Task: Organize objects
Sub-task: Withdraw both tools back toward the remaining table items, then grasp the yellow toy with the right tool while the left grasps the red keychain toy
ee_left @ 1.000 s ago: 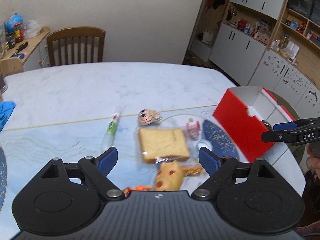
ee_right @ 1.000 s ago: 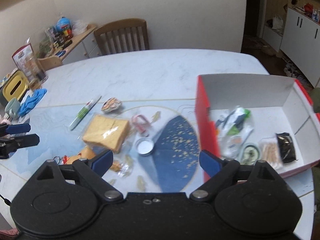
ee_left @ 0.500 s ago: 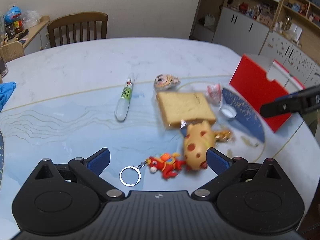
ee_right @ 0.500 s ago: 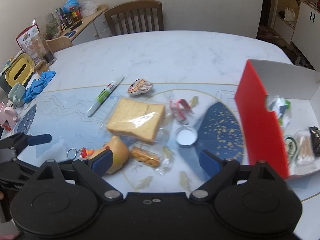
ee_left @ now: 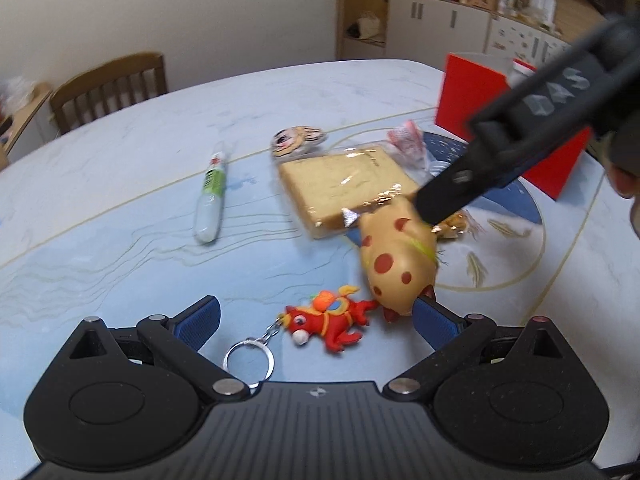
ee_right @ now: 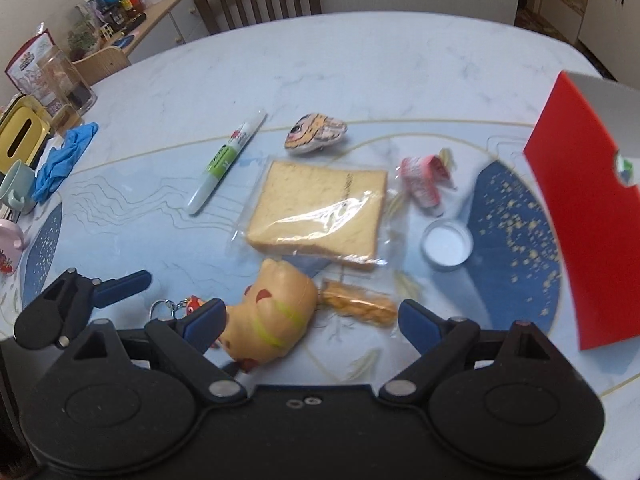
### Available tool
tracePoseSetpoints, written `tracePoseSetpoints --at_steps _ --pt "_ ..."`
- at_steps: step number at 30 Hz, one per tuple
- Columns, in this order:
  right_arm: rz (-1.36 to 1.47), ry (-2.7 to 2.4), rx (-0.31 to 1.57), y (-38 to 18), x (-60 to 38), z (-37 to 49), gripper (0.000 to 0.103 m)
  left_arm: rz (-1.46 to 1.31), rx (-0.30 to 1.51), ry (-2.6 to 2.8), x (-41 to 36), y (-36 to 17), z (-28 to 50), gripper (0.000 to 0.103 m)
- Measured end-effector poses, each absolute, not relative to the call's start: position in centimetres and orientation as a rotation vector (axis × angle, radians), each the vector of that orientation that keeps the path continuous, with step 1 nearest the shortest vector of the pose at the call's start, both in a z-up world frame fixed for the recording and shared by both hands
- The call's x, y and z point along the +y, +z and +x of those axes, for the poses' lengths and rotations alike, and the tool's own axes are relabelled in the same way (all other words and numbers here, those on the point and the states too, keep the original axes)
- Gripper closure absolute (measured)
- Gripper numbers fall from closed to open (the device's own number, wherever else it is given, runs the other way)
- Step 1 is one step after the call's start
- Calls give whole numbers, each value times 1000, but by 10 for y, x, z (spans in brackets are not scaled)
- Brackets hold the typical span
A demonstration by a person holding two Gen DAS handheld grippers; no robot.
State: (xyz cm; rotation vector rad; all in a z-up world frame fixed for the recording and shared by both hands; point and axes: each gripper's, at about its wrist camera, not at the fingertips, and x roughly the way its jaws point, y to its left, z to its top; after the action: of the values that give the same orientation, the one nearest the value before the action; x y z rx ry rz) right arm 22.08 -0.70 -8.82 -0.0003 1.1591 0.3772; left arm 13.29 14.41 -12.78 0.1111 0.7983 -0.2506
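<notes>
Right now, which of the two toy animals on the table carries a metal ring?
The small red dragon keychain, lying between the open fingers of the left gripper. The bigger tan spotted toy beside it has no ring.

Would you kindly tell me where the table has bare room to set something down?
The far half of the table, beyond the glue stick, is bare; so is the patch left of it. It is crowded around the bagged bread, spotted toy and red box.
</notes>
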Motion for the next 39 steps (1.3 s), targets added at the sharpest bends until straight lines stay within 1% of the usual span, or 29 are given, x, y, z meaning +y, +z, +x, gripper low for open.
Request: tracePoseSetpoints --at_steps 4,10,12,16,17,20,23,24,28,33,34,36,39 --pt "14 363 1191 -98 4 223 11 122 795 -285 137 -131 136 0" --pt "11 348 1220 -108 16 224 16 80 810 -309 135 -134 141 0" --pt "2 347 1223 -110 19 224 20 69 814 -318 136 -135 142 2" --pt "-4 346 1228 -113 21 224 24 42 821 -333 140 -136 141 6" --pt "-6 344 1229 -114 22 224 26 37 823 -335 142 -136 140 7" --pt "-1 346 1241 -117 21 224 38 15 825 -339 147 -137 139 9" --pt "26 357 1249 -118 19 224 53 -18 826 -352 154 -136 138 9" --pt "30 362 1246 -117 18 224 57 -28 824 -361 156 -135 137 9" --pt "26 369 1222 -110 15 222 58 -38 814 -368 162 -135 135 9" --pt "24 377 1212 -105 9 221 59 -36 844 -339 160 -139 141 9" --pt "20 379 1208 -104 8 219 59 -31 843 -336 159 -140 141 10" --pt "16 382 1202 -102 6 217 59 -18 847 -336 156 -140 143 24" --pt "21 389 1198 -100 2 214 59 9 849 -319 154 -141 143 32"
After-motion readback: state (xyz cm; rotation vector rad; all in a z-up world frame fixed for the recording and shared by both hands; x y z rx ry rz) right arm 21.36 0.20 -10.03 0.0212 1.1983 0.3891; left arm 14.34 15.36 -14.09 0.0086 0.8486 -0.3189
